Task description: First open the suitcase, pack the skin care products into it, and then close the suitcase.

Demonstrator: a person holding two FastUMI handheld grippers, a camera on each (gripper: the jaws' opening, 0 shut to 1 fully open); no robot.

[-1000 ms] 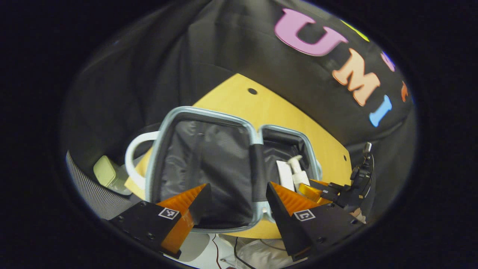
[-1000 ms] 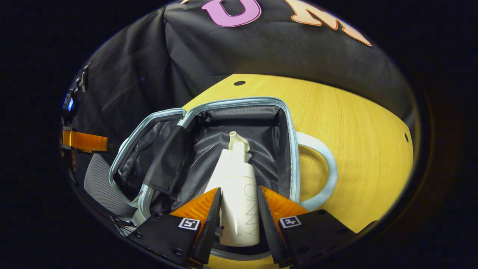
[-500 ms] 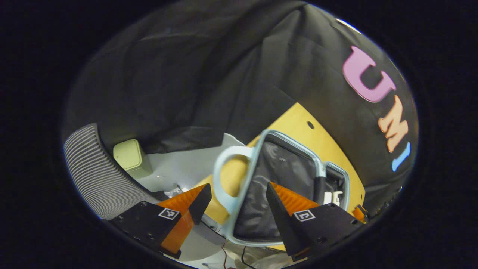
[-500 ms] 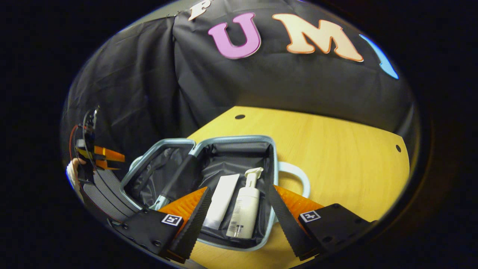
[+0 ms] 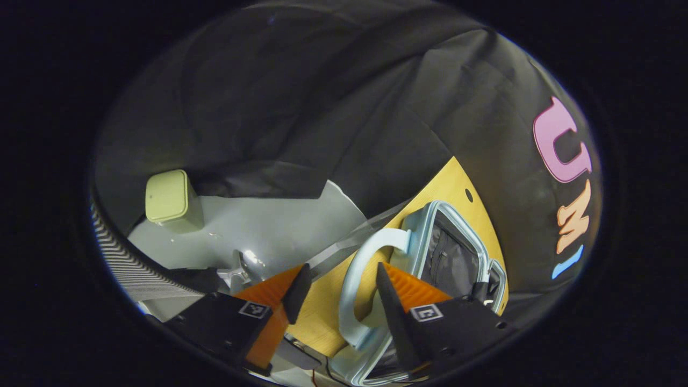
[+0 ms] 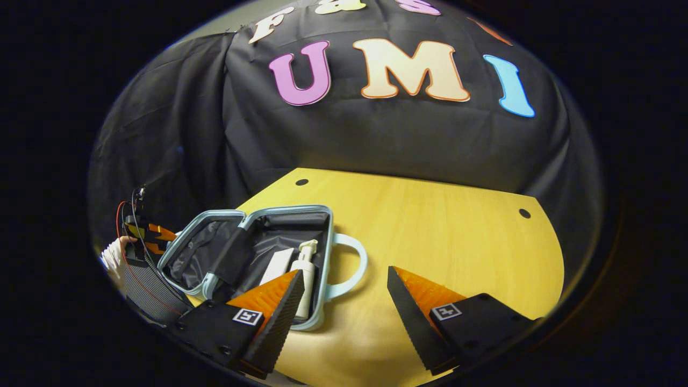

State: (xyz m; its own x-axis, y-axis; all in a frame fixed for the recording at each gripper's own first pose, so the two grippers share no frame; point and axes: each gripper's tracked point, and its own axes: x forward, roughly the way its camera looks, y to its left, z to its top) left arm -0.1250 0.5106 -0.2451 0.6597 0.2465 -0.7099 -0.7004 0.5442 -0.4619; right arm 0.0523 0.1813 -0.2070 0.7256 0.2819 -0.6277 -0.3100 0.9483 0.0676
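Observation:
The small suitcase (image 6: 215,252) with a pale blue rim lies open on the wooden table (image 6: 446,231), dark lining up. In its right half lie a white pump bottle (image 6: 306,277) and a white tube (image 6: 278,264). My right gripper (image 6: 344,279) hangs open above the table, just right of the case and its right handle (image 6: 352,266), holding nothing. In the left gripper view the suitcase (image 5: 451,258) is edge-on at the right. Its other handle (image 5: 348,285) loops up between the fingers of my open left gripper (image 5: 338,277). That left gripper (image 6: 153,235) sits beyond the case's left edge.
A pale green box (image 5: 167,196) stands on the grey floor (image 5: 269,231) beyond the table's left edge. A grey striped surface (image 5: 126,260) curves along the lower left. The table has small holes (image 6: 524,213) near its far edge. A hand (image 6: 113,257) holds the left gripper.
My right gripper opened, left the pump bottle in the suitcase beside the tube, and drew back up and to the right. My left gripper swung left to the lid-side handle.

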